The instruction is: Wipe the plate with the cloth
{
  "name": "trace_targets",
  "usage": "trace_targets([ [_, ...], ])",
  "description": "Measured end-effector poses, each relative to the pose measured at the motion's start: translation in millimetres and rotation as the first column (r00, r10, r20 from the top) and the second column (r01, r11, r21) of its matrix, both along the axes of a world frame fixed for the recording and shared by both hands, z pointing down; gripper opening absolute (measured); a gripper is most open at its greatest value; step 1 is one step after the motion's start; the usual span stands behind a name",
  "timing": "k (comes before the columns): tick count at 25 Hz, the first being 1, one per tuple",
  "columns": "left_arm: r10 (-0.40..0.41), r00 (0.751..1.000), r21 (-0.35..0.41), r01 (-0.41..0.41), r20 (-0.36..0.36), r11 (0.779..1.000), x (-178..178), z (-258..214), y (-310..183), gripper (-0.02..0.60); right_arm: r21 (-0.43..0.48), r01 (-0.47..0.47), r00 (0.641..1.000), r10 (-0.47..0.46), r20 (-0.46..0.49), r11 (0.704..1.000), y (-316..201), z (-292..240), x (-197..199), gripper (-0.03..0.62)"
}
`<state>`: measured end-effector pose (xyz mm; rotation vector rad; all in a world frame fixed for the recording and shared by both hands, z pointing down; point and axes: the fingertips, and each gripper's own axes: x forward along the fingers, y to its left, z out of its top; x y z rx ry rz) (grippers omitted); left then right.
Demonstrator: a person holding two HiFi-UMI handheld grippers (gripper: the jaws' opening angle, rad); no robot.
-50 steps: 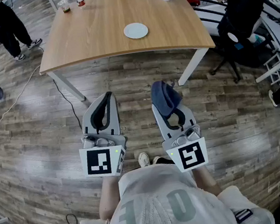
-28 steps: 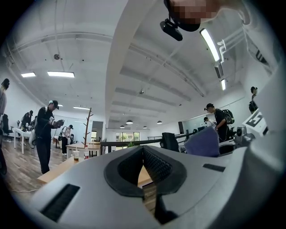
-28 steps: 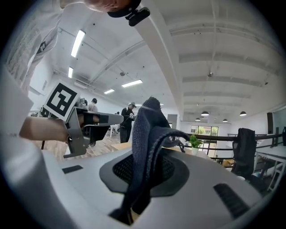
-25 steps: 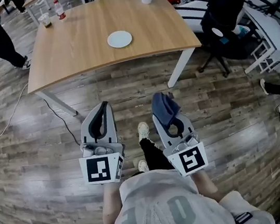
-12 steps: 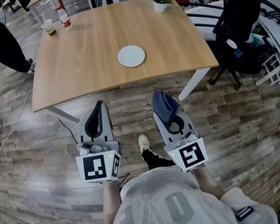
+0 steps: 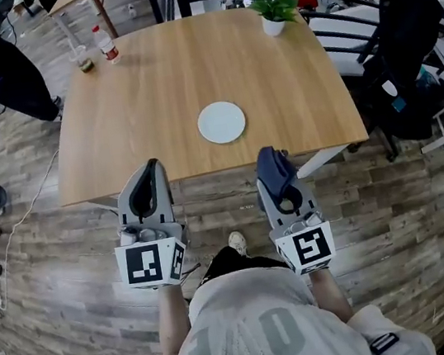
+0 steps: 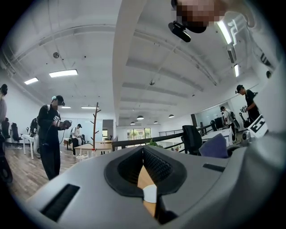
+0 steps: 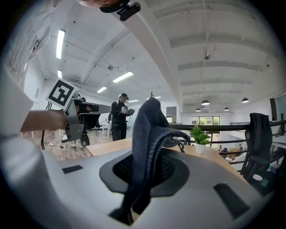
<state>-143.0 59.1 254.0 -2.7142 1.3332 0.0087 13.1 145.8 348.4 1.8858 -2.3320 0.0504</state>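
Table [image 6: 149,84] first, since it's the biggest thing here: it's sitting right ahead of both claws, its near edge just past their tips. The left gripper [image 6: 152,171] is pointing level with its jaws pressing together on nothing at all. The right gripper [image 6: 276,174] is clamping the dark cloth [image 8: 145,129], which is bunching up out of the jaws and flopping over the tip. The plate [image 6: 222,122] is lying further ahead, between the two claws and a bit nearer the right one, with nothing touching it. What I'm worrying about: nobody's pinning that plate, so I'm guessing a hard swipe could send it skating across the table, or a bare jaw tip could scrape it wherever the cloth isn't covering.
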Motion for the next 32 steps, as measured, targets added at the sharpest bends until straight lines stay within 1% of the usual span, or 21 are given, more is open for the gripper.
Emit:
trace_targets([
  [3, -0.017, 1.0, -0.024, 0.018, 0.026, 1.0, 3, 4, -13, 0.008, 0.015, 0.017, 1.0, -0.017, -0.011, 1.0, -13, -5, 8, 0.055],
  [6, -0.03, 0.999, -0.025, 0.031, 0.044, 0.999, 4, 3, -26, 0.008, 0.013, 0.027, 0.999, -0.027, -0.017, 1.0, -26, -2, 12, 0.055],
  [9, -0.027, 0.998, -0.013, 0.028, 0.051, 1.0, 10, -3, -41, 0.008, 0.007, 0.02, 1.0, -0.02, -0.016, 1.0, -41, 0, 19, 0.055],
  [12, -0.01, 0.999, -0.017, 0.011, 0.051, 1.0, 21, 1, -57, 0.008, 0.036, 0.019, 1.0, -0.018, -0.01, 0.999, -58, -4, 23, 0.055],
  [14, 0.007, 0.999, -0.04, -0.005, 0.043, 0.999, 30, 10, -69, 0.008, 0.04, 0.021, 1.0, -0.02, -0.014, 0.999, -68, -2, 25, 0.055],
  [16, 0.024, 0.999, -0.055, -0.022, 0.029, 0.998, 41, 16, -86, 0.008, 0.035, 0.013, 0.999, -0.012, -0.039, 0.999, -81, 0, 30, 0.055],
  [19, 0.055, 0.998, -0.054, -0.055, 0.004, 0.997, 64, 17, -118, 0.008, 0.052, 0.004, 0.996, 0.001, -0.091, 0.999, -106, -7, 42, 0.055],
  [21, 0.072, 0.997, -0.059, -0.072, -0.006, 0.996, 80, 17, -141, 0.008, 0.044, 0.008, 0.992, -0.002, -0.123, 0.999, -124, -10, 51, 0.055],
  [23, 0.082, 0.996, -0.064, -0.083, -0.018, 0.995, 93, 15, -162, 0.008, 0.031, 0.008, 0.991, -0.004, -0.134, 0.999, -143, -13, 60, 0.055],
  [25, 0.087, 0.996, -0.066, -0.089, -0.028, 0.994, 103, 14, -182, 0.008, 0.029, 0.004, 0.99, 0.0, -0.142, 1.0, -166, -18, 71, 0.055],
  [27, 0.082, 0.996, -0.075, -0.084, -0.033, 0.994, 110, 15, -201, 0.008, 0.045, 0.013, 0.99, -0.007, -0.142, 0.999, -189, -25, 77, 0.055],
  [29, 0.068, 0.997, -0.083, -0.072, -0.041, 0.994, 113, 15, -220, 0.008, 0.048, 0.03, 0.991, -0.023, -0.134, 0.998, -213, -29, 82, 0.055],
  [32, 0.062, 0.996, -0.083, -0.067, -0.06, 0.994, 115, 10, -247, 0.008, 0.045, 0.073, 0.986, -0.065, -0.155, 0.996, -247, -31, 82, 0.055],
])
